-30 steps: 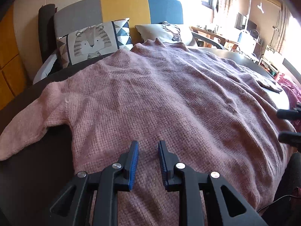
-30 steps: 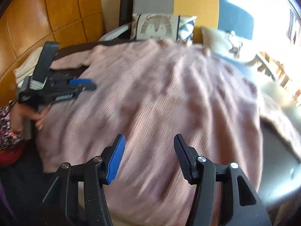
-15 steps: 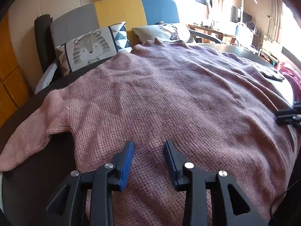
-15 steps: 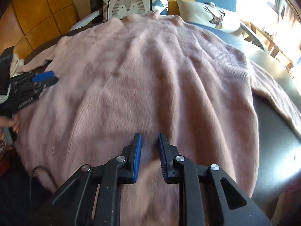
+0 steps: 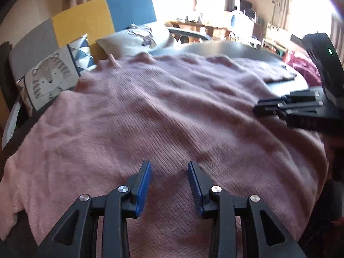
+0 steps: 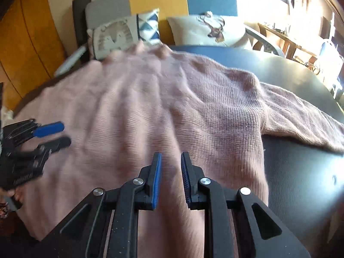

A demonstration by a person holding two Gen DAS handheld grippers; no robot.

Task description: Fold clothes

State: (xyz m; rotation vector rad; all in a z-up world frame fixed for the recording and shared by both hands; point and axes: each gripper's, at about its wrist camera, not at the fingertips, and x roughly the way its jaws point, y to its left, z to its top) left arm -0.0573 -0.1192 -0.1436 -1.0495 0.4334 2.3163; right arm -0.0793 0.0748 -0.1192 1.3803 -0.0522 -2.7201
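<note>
A pink knitted sweater (image 5: 172, 111) lies spread front-up on a dark round table (image 6: 301, 172), its collar toward the sofa and its right sleeve (image 6: 301, 116) stretched out over the table. My left gripper (image 5: 168, 172) is low over the sweater's lower left part, its blue-padded fingers (image 5: 144, 182) well apart with knit beneath them; it also shows as the left gripper (image 6: 53, 134). My right gripper (image 6: 171, 167) sits over the lower right part with its fingers close together and pink knit between them. It appears from the side as the right gripper (image 5: 260, 108).
A sofa with grey, yellow and blue back panels (image 5: 86, 23) stands behind the table, with a lion cushion (image 5: 49, 79) and a deer cushion (image 6: 212, 30) on it. Orange wall panels (image 6: 28, 43) are at the left. A cluttered desk (image 5: 215, 25) stands by the window.
My right gripper went from wide open to nearly closed over the sweater and has stayed so. My left gripper's fingers widened a little, and both cameras shifted over the sweater.
</note>
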